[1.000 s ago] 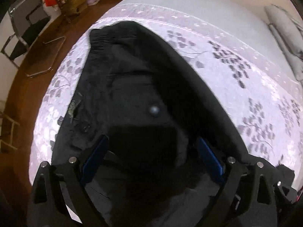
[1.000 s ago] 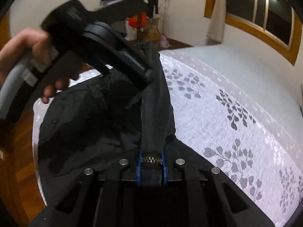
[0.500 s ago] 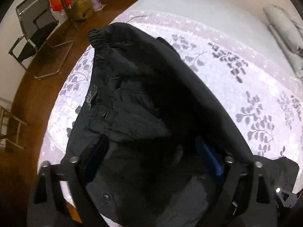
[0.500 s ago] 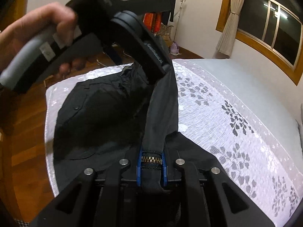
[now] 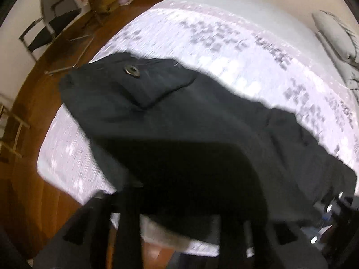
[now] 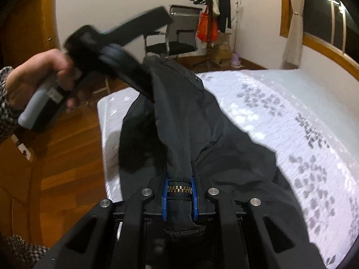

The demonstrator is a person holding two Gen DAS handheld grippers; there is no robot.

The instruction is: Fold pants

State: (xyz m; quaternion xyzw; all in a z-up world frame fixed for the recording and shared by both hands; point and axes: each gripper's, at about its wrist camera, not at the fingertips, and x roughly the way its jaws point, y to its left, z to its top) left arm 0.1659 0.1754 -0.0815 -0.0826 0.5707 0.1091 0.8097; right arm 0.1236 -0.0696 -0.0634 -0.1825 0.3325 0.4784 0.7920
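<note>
Black pants hang stretched above the bed, a pocket flap with a metal snap facing up. My right gripper is shut on the pants at the brass zipper. The left gripper shows in the right wrist view, held by a hand, its far end against the raised waist of the pants. In the left wrist view the cloth drapes over the left gripper and hides its fingertips.
The bed has a white cover with a grey leaf pattern. A pillow lies at its far right. Wooden floor is on the left. A black chair and a coat rack stand by the wall.
Both grippers have lifted the pants higher and toward the bed's edge. The cloth has swung over the left gripper and now covers its blue pads.
</note>
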